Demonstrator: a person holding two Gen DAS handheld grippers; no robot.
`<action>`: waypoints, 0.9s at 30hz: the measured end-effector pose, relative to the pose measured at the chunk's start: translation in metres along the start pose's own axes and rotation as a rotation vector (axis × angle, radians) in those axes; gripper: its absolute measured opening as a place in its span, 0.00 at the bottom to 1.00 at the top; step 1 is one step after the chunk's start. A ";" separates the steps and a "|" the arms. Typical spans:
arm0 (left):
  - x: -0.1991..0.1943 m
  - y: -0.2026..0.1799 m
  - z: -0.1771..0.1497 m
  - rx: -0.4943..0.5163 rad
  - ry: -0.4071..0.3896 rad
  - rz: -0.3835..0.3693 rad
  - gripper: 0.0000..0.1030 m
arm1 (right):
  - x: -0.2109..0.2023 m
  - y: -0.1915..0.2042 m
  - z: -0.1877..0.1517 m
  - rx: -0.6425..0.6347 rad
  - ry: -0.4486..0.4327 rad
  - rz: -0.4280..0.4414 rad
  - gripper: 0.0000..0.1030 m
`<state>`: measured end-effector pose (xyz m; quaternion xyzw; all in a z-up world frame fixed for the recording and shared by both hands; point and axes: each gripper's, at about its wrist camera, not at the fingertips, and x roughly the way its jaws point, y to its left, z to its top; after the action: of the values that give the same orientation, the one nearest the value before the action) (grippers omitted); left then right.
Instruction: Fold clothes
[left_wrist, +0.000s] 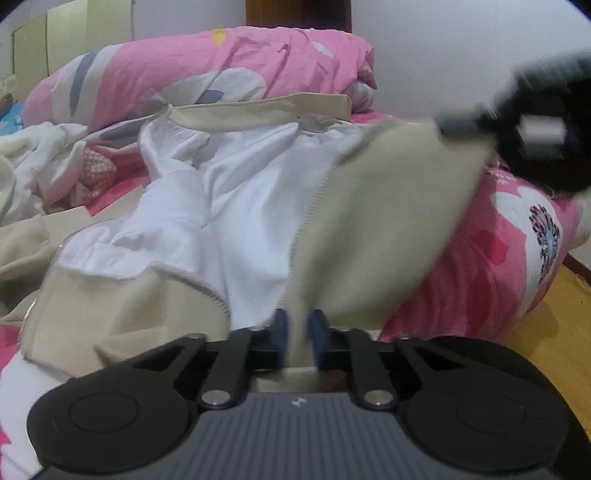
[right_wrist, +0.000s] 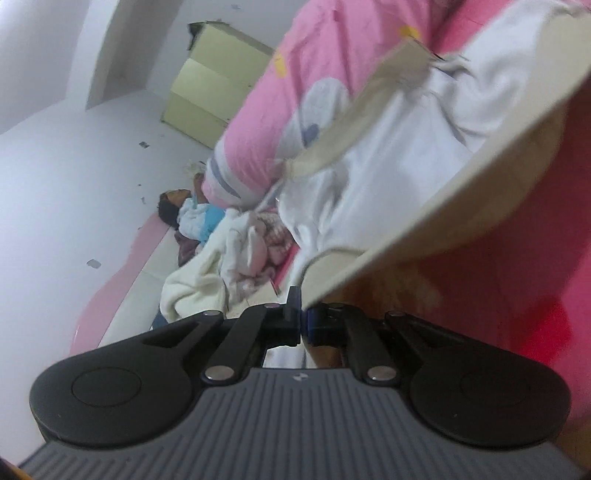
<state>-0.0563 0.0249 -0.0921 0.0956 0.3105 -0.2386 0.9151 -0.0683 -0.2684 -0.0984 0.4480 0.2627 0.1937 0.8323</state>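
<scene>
A beige zip jacket (left_wrist: 388, 206) with a white lining (left_wrist: 255, 206) lies open on the pink bed. My left gripper (left_wrist: 299, 334) is shut on the near edge of its right front panel, beige cloth pinched between the blue pads. My right gripper (left_wrist: 465, 125), blurred at the upper right of the left wrist view, grips the far corner of the same panel. In the right wrist view the right gripper (right_wrist: 302, 317) is shut on the beige jacket (right_wrist: 461, 206) edge, which rises stretched from the pads, white lining (right_wrist: 388, 155) showing above it.
A rolled pink floral quilt (left_wrist: 221, 70) lies behind the jacket. Loose white and pink clothes (left_wrist: 48, 162) are heaped at the left. The bed's pink sheet (left_wrist: 491, 258) drops to a yellow wooden floor (left_wrist: 554, 332) at the right. A pale green cabinet (right_wrist: 210, 99) stands by the wall.
</scene>
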 end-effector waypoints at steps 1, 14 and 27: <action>-0.006 0.004 0.000 -0.014 -0.006 -0.008 0.06 | -0.004 -0.005 -0.006 0.021 0.008 -0.009 0.01; -0.050 0.006 -0.006 0.026 0.088 -0.137 0.01 | -0.050 -0.037 -0.035 0.068 0.037 -0.120 0.01; -0.033 0.047 0.030 -0.178 0.013 -0.150 0.68 | -0.096 -0.019 0.009 -0.197 -0.044 -0.375 0.35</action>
<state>-0.0399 0.0684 -0.0468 -0.0078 0.3426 -0.2772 0.8976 -0.1368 -0.3378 -0.0856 0.3117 0.3031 0.0504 0.8991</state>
